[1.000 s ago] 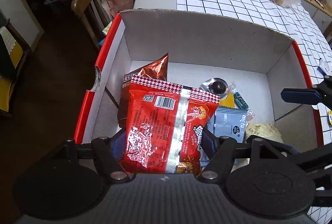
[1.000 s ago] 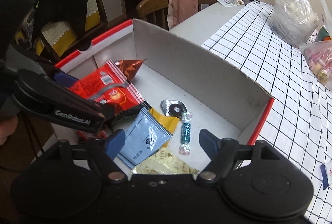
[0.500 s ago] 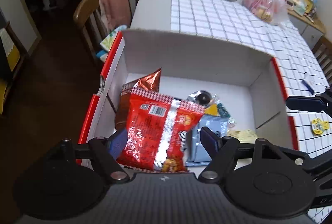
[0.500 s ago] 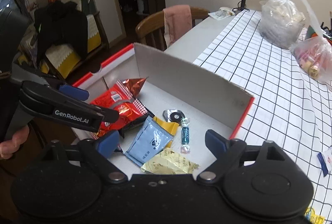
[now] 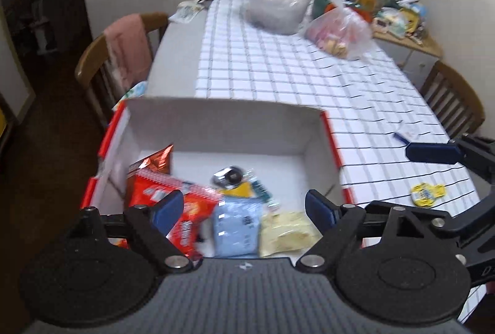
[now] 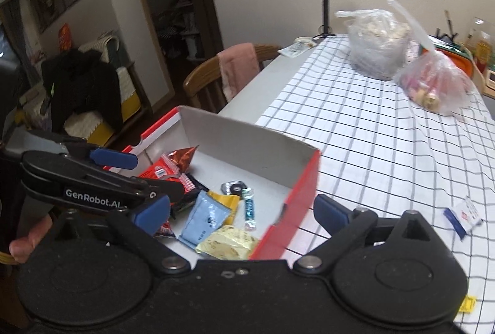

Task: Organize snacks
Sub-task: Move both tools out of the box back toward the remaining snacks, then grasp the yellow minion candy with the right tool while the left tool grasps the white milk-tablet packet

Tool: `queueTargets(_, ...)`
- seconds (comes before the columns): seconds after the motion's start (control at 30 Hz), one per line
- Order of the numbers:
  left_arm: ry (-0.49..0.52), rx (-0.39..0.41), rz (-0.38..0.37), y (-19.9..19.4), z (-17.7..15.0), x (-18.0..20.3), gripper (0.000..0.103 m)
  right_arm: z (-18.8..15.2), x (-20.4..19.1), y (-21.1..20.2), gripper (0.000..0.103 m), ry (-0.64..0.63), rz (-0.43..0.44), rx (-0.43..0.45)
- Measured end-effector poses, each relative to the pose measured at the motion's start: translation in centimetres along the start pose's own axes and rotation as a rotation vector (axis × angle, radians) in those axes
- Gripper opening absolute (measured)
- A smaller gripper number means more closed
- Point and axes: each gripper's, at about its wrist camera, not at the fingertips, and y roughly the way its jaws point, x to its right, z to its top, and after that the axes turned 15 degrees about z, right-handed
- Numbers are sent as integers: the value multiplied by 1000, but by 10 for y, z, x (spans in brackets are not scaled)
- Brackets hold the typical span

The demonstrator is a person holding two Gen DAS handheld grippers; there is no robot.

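Both sets of jaws have just been opening and stand wide w/ nothing between them: left gripper [image 5: 244,208], right gripper [image 6: 243,215]. Next loose snack, yellow sachet [image 5: 428,194], lies on the counter [image 5: 278,68] just outside the box [image 5: 222,126], on its red-edged side, long axis roughly across the view. Right gripper nearer. Flat, small, printed.

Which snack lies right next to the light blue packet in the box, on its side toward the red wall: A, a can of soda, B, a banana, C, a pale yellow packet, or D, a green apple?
C: the pale yellow packet lies beside the light blue packet in the box.
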Motion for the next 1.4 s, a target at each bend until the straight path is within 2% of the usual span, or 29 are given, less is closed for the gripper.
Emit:
queueTargets(0.23, 36, 39, -39, -8, 3, 40, 91, -16, 24, -37, 102, 28, -39, 36)
queueTargets(0.43, 68, 39, -72, -8, 5, 86, 97, -33, 56, -70, 103, 60, -73, 52)
queueTargets(0.6, 84, 38, -117, -8, 6, 127, 99, -51, 86, -100, 103, 51, -91, 40)
queueTargets(0.73, 100, 24, -161, -6, 4, 159, 99, -68, 114, -114, 103, 50, -111, -1)
queueTargets(0.9, 113, 33, -231, -8, 3, 193, 99, -83, 147, -112, 103, 61, -108, -45)
queueTargets(0.97, 109, 24, -235, -5, 4, 205, 99, -88, 159, -105, 103, 43, -99, -71)
queueTargets(1.23, 124, -7, -152, 11, 4, 240, 99, -107, 196, -65, 101, -52, -60, -196)
queueTargets(1.4, 116, -26, -112, 20, 8, 250, 99, -112, 219, -41, 94, -71, -49, -259)
